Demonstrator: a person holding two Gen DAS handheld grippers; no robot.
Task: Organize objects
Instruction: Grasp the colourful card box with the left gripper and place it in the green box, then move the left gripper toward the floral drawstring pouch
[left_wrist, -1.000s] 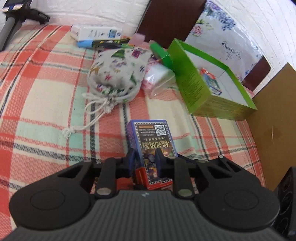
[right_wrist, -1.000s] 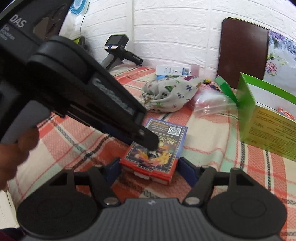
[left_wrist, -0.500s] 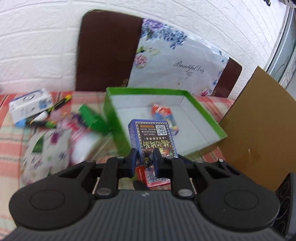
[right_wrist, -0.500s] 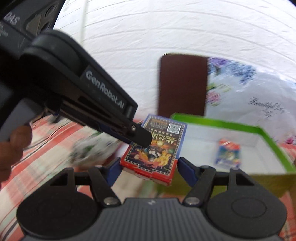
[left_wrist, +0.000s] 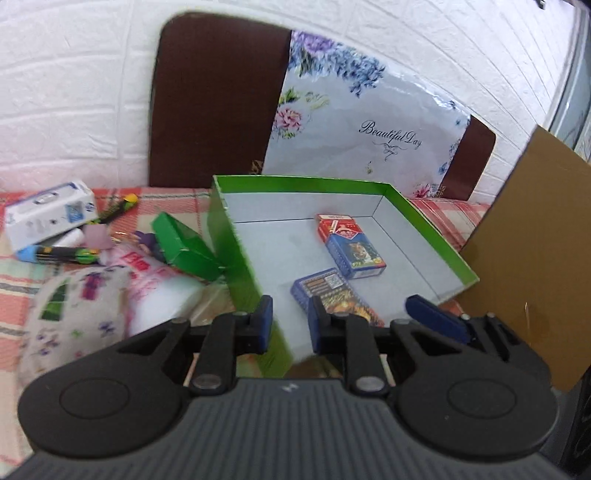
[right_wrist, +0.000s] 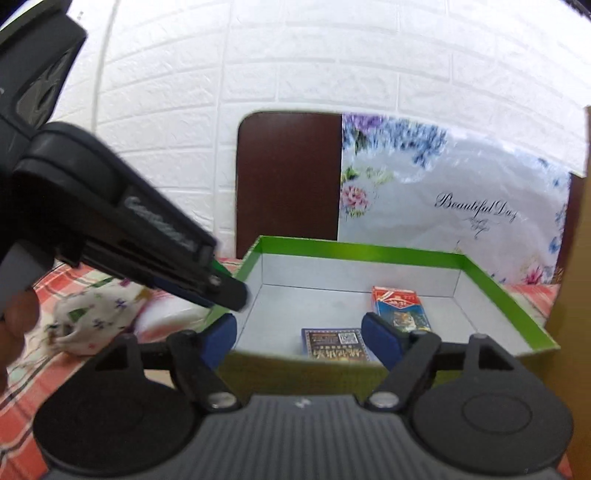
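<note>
A green box (left_wrist: 236, 243) with a grey-white inside stands on the plaid cloth. Two card packs lie flat in it: a dark blue pack with a QR code (left_wrist: 328, 291) near the front wall, and a red and blue pack (left_wrist: 351, 245) farther back. My left gripper (left_wrist: 290, 323) is open and empty above the box's front left wall. My right gripper (right_wrist: 300, 338) is open and empty at the box's (right_wrist: 354, 253) front wall. The dark blue pack (right_wrist: 334, 341) lies between its fingers, past the wall. The red and blue pack (right_wrist: 400, 306) also shows there.
Left of the box lie a patterned drawstring pouch (left_wrist: 74, 314), a pink and white plastic bag (left_wrist: 155, 277), a small green carton (left_wrist: 183, 245), markers (left_wrist: 59, 254) and a white box (left_wrist: 48, 214). A brown cardboard sheet (left_wrist: 535, 229) stands at the right. A floral bag (left_wrist: 362, 122) leans on the wall.
The left gripper carried the dark blue pack from the cloth over the green box and let it go. The pack now lies inside the box and the left jaws have opened.
</note>
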